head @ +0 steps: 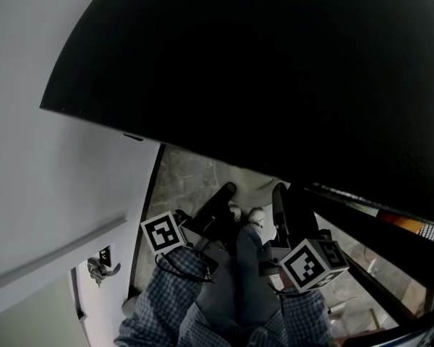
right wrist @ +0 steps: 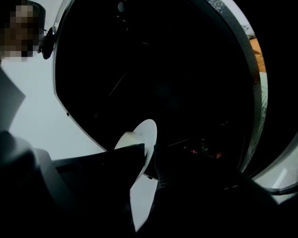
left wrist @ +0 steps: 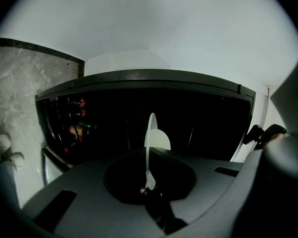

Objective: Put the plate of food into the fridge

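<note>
Head view: I hold both grippers low at 6 o'clock, side by side and close, with plaid sleeves (head: 166, 295) behind them. The left gripper (head: 224, 192) and right gripper (head: 279, 192) point up toward 12 o'clock, over a marbled floor (head: 184, 176). The black fridge (head: 275, 71) fills the frame from 10 to 3 o'clock, and a white wall (head: 50, 194) lies at 9 o'clock.

Left gripper view: the left gripper (left wrist: 151, 133) has its pale fingers (left wrist: 160, 140) pressed together with nothing between them. The fridge (left wrist: 188, 113) stands ahead at 12 o'clock. Red and green items (left wrist: 77, 128) glow inside it at 9 o'clock.

Right gripper view: the right gripper (right wrist: 141, 138) also has its fingers (right wrist: 146, 130) closed together and empty, against the dark fridge (right wrist: 154, 58).

The plate of food shows in no view, so I cannot place it relative to the fingers.
</note>
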